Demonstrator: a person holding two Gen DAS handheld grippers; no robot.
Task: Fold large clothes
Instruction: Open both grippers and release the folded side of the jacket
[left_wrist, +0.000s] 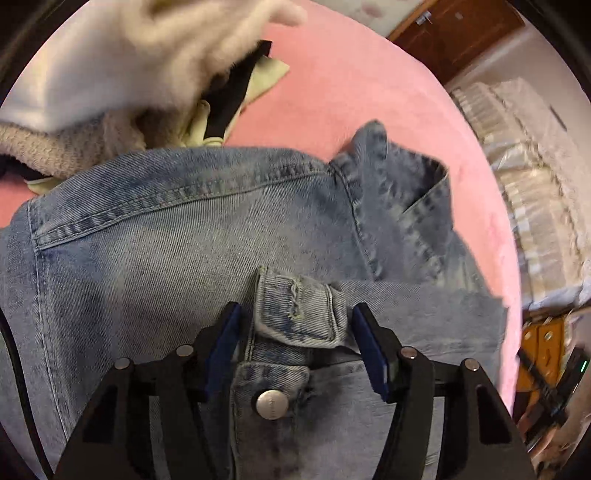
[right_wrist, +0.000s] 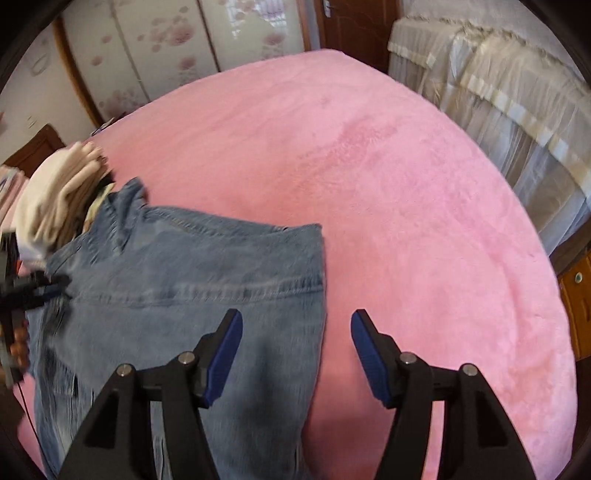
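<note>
A light blue denim jacket (left_wrist: 166, 240) lies on the pink blanket (left_wrist: 351, 92). In the left wrist view my left gripper (left_wrist: 293, 314) is open, its fingers on either side of a buttoned denim cuff (left_wrist: 295, 314) with a metal button (left_wrist: 272, 404), just above the cloth. In the right wrist view the jacket (right_wrist: 184, 277) lies folded at lower left. My right gripper (right_wrist: 295, 321) is open and empty above the jacket's right edge. The left gripper (right_wrist: 22, 291) shows blurred at the left edge.
A pile of cream, white and yellow-green clothes (left_wrist: 129, 74) lies beyond the jacket; it also shows in the right wrist view (right_wrist: 59, 199). The pink blanket (right_wrist: 406, 184) spreads wide to the right. Lace-covered furniture (right_wrist: 498, 92) stands at far right, a wardrobe (right_wrist: 166, 44) behind.
</note>
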